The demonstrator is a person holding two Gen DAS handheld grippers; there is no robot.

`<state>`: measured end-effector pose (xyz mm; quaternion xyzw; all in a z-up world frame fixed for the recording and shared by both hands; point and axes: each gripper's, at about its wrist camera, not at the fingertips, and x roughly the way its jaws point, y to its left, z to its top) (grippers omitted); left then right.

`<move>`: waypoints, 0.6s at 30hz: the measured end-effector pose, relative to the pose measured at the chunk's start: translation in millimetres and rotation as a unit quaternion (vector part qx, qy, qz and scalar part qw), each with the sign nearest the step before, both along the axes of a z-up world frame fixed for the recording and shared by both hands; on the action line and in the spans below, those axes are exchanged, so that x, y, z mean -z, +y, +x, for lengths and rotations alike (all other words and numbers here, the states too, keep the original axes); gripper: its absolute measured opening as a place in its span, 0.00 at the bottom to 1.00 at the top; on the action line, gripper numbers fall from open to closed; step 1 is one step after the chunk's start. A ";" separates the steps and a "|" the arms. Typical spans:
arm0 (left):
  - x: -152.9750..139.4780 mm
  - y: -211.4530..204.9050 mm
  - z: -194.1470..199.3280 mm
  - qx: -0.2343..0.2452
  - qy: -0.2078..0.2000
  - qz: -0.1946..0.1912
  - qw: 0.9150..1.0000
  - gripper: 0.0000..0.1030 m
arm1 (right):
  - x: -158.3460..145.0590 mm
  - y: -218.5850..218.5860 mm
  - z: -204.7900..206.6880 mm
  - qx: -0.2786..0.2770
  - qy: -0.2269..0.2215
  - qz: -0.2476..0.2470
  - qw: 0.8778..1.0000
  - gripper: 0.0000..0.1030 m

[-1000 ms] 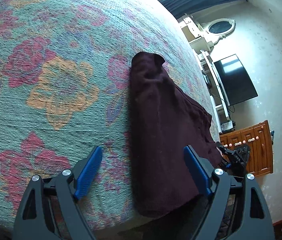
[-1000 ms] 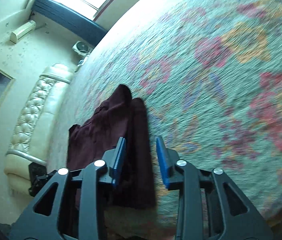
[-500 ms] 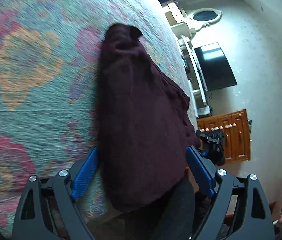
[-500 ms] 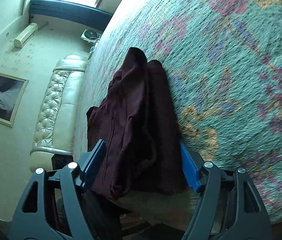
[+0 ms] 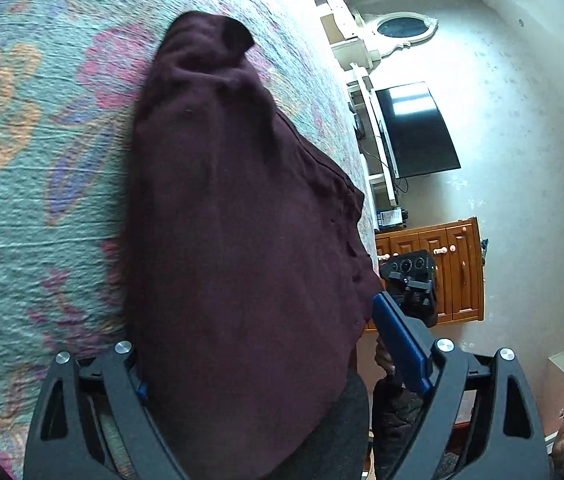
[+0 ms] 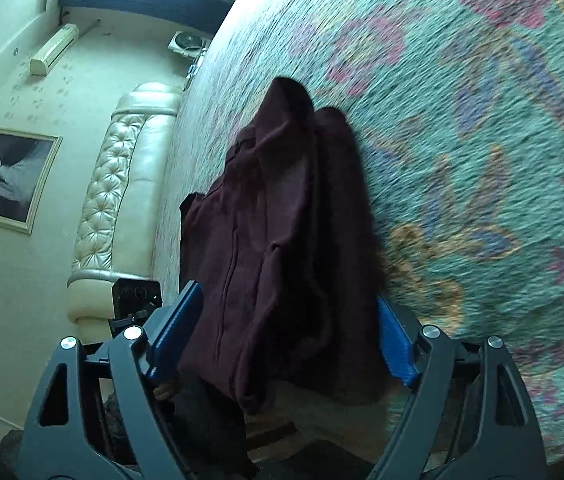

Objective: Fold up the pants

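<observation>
My left claw (image 5: 266,364) and right claw (image 6: 282,340) both stand wide apart, straddling the near end of the dark maroon soft cloth pants (image 5: 234,240), which hangs over the floral quilted bedspread's (image 5: 22,216) edge. The cloth looks limp and light; I'd pinch the hem corners.

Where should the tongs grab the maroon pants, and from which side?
Take the maroon pants by the near end draped over the floral bedspread edge, coming in from the bedside. Both open tongs, left and right, already straddle that loose hanging hem.
</observation>
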<state>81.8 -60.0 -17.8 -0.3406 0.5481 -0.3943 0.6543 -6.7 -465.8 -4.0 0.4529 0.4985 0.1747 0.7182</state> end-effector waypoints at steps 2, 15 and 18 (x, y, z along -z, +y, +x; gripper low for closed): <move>0.5 -3.8 -0.3 0.002 -0.002 0.001 1.000 0.85 | -1.0 0.9 1.6 -0.009 0.002 0.000 1.000 0.79; 10.9 -1.8 7.0 0.002 0.008 0.043 0.999 0.29 | 4.6 -8.9 -5.4 -0.009 0.017 0.009 1.000 0.36; 2.2 -2.7 4.0 0.002 -0.013 0.056 0.998 0.25 | -2.4 -2.4 -6.5 -0.003 0.012 -0.003 1.000 0.33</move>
